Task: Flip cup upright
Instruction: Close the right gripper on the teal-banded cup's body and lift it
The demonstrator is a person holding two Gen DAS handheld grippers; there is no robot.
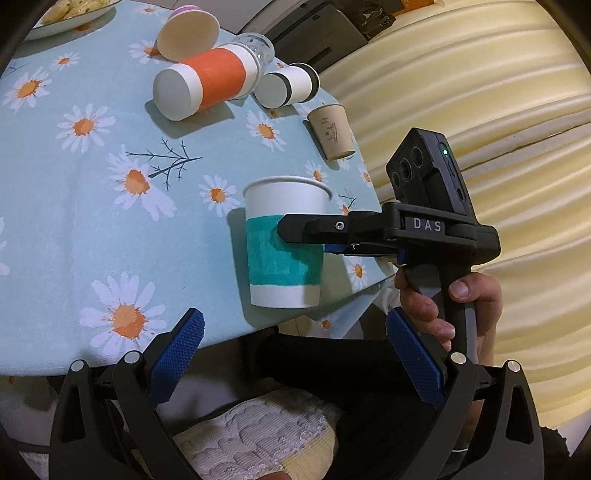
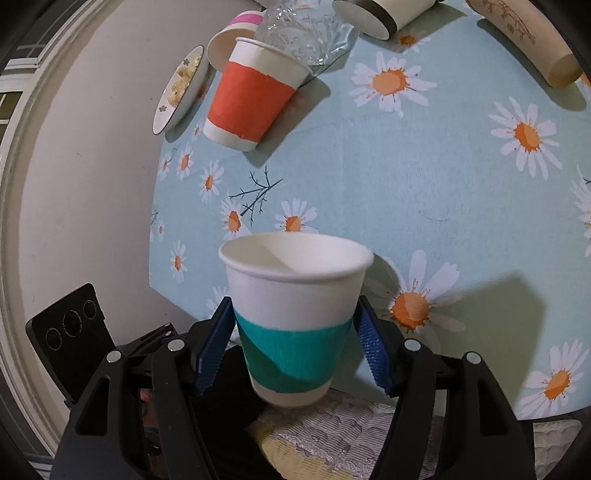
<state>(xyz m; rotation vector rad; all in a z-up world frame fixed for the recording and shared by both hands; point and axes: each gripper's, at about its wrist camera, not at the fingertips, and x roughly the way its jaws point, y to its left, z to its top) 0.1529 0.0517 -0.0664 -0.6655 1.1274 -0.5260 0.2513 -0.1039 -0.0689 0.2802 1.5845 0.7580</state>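
Observation:
A white paper cup with a teal band (image 2: 293, 321) stands upright, mouth up, between the blue pads of my right gripper (image 2: 293, 339), which is shut on its sides near the table's front edge. In the left wrist view the same cup (image 1: 284, 243) shows with the right gripper's black finger (image 1: 314, 229) across its band. My left gripper (image 1: 295, 347) is open and empty, held below and in front of the table edge.
On the daisy tablecloth (image 1: 92, 221) lie an orange-banded cup (image 1: 201, 86), a black-banded cup (image 1: 288, 88), a beige cup (image 1: 188, 35) and a clear glass (image 1: 256, 48), all on their sides. A small brown printed cup (image 1: 332, 131) stands near the right edge. A plate (image 2: 181, 88) sits far back.

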